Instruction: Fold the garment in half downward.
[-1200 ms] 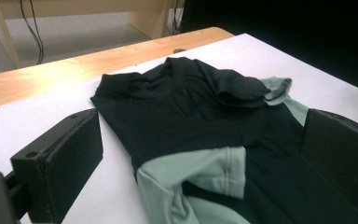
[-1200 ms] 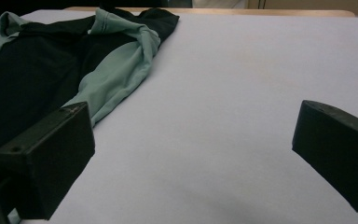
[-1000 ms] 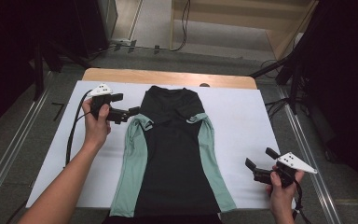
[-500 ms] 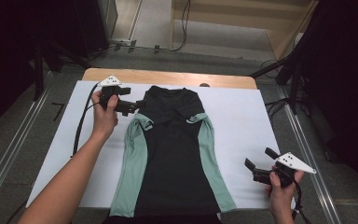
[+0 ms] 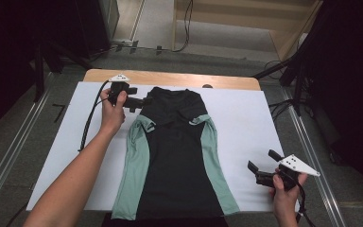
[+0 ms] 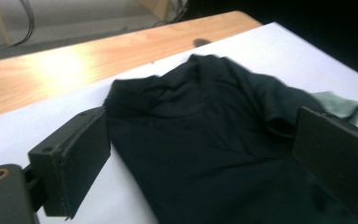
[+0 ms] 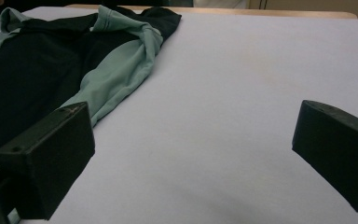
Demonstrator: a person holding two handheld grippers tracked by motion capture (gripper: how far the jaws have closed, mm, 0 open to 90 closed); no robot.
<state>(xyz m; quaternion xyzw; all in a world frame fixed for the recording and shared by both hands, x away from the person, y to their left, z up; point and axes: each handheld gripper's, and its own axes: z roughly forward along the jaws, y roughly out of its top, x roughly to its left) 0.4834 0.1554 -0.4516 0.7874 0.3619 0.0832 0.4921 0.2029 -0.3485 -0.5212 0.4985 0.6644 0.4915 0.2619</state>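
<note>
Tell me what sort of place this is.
Probably a lab or recording workspace, not a home: a white-covered table holding a long-sleeved shirt, bare grey floor with loose cables, and handheld left gripper.

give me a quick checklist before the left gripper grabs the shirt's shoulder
1. Left gripper open: ok, jaws stand wide apart in its own view.
2. Left gripper at the shirt: ok, it sits at the top left shoulder.
3. Cloth between the jaws: cannot tell, the black fabric lies beyond them.
4. Shirt lies flat on the white sheet, green sleeves folded in: ok.
5. Right gripper open and off the shirt: ok, it is near the sheet's lower right edge.
</note>
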